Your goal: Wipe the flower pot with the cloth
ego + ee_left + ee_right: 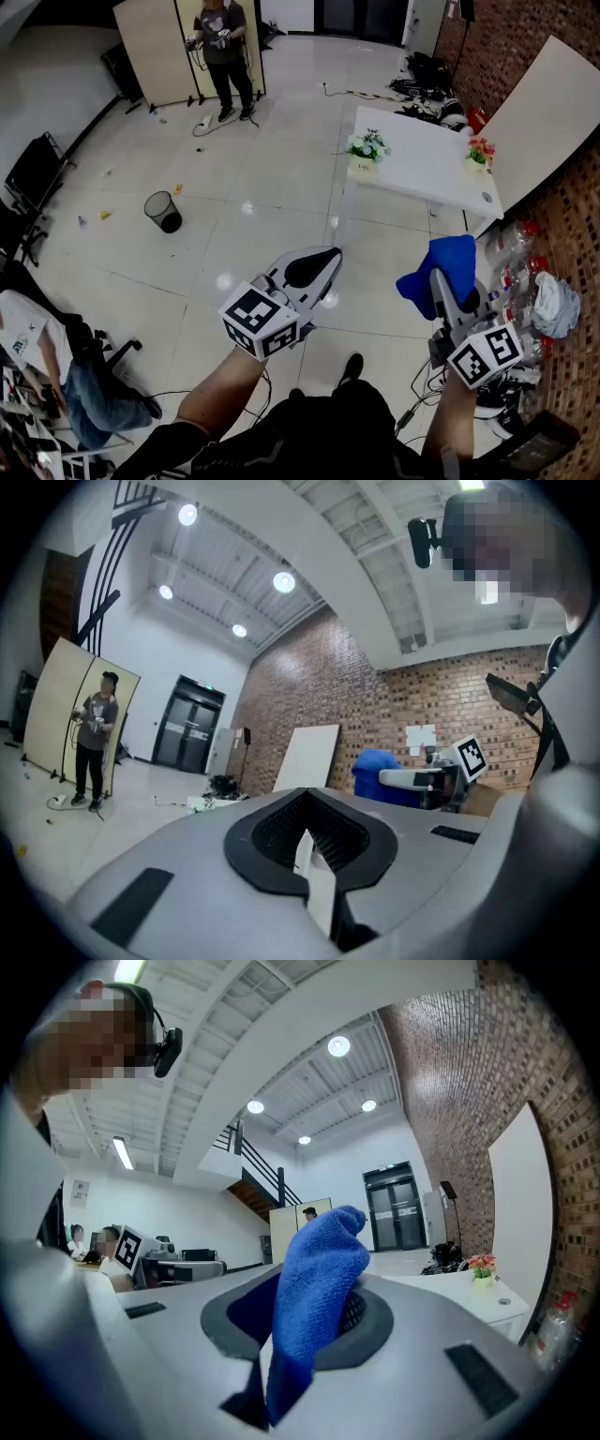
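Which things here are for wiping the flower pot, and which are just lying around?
For the job: blue cloth; white-flowered pot and pink-flowered pot on the white table.
Just lying about: black bin; bottles.

Bright ceiling lamps (283, 581) glare off the floor (246, 187); edges curve.

A white table (422, 173) stands on the far right of the pale tiled floor (253, 206). On its left edge sits a pot of white flowers (366, 150), and on its right edge a pot of red flowers (479, 154), well apart. On the floor, a black waste bin (164, 212) stands to the left with small scraps of litter (105, 215) near it. Plastic bottles (514, 246) lie along the right brick wall.
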Motion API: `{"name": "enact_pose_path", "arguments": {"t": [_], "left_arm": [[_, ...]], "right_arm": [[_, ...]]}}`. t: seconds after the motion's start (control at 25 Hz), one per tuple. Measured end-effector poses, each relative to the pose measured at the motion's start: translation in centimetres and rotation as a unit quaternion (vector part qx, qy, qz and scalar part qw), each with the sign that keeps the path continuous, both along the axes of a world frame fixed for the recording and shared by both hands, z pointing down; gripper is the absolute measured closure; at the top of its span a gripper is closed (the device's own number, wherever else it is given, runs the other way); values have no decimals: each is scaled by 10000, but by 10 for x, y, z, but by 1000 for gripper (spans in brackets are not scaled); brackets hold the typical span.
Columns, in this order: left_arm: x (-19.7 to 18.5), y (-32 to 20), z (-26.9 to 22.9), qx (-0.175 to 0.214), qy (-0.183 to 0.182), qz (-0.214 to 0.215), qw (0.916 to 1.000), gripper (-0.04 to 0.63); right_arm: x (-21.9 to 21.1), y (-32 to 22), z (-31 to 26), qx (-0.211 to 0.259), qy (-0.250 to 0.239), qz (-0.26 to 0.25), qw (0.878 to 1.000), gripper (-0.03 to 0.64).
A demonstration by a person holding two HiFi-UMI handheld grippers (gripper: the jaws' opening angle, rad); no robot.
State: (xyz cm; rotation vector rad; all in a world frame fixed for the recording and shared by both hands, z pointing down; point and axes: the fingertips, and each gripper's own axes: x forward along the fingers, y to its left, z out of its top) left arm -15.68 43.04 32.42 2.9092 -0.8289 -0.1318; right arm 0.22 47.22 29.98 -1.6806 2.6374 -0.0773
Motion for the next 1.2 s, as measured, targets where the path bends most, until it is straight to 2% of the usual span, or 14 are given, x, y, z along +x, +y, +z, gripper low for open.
{"name": "enact_pose_path", "arguments": {"t": [0.32, 0.48, 0.68, 0.84, 1.0, 1.2], "left_arm": [[61, -91, -11, 148, -50, -31, 9999, 592], [93, -139, -25, 356, -79, -73, 9993, 592], [127, -186, -32, 399, -210, -64, 9990, 592], [135, -226, -27, 422, -396, -48, 9983, 591], [134, -281, -14, 420, -391, -25, 9983, 591], [128, -349, -6, 522, -361, 248, 9977, 591]], "right_arm": [[61, -97, -3, 105, -163, -137, 9997, 540], [91, -149, -14, 198, -147, -327, 9992, 540], [118, -205, -21, 218, -148, -546, 9982, 540], [124, -246, -17, 190, -229, -572, 9979, 540], [126, -298, -8, 137, -214, -546, 9982, 540], [119, -361, -10, 170, -102, -375, 9991, 540]]}}
